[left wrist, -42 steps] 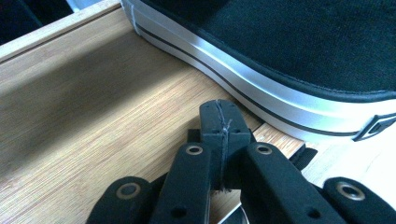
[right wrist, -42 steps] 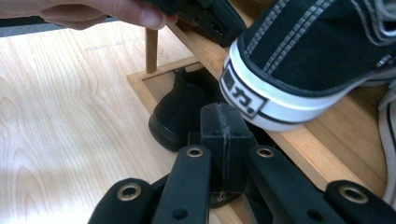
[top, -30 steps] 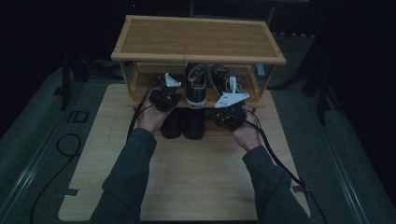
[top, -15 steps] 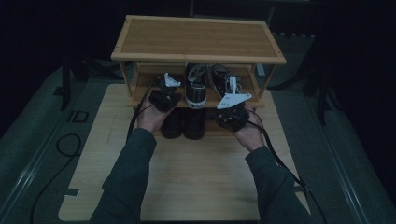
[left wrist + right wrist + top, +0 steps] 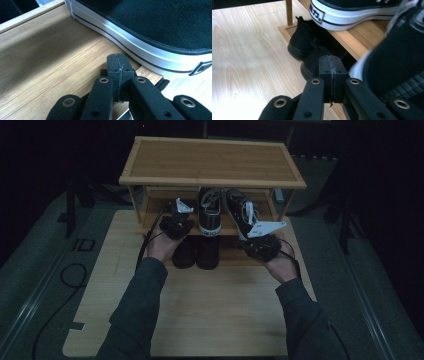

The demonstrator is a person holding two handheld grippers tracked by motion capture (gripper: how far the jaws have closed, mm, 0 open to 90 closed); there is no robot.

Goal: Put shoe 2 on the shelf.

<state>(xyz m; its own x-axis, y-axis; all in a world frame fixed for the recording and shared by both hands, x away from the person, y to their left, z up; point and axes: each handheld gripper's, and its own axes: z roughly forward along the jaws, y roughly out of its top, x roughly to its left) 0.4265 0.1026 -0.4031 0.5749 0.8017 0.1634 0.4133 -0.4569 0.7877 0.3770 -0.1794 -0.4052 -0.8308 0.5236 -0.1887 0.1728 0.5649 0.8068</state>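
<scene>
Right gripper (image 5: 263, 245), jaws pressed together and empty, has drifted slightly right beside the black-and-white canvas sneaker (image 5: 239, 212), suggesting repositioning; left gripper (image 5: 175, 223) likewise closed, unmoved.

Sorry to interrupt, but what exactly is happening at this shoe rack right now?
A person holds a hand-held gripper in each hand at a low bamboo shoe rack. The left hand-held gripper, jaws shut, sits on the shelf beside the left sneaker. The right hand-held gripper, also shut, is by the right sneaker, which lies tilted. Neither holds anything. A pair of black boots stands below.
</scene>
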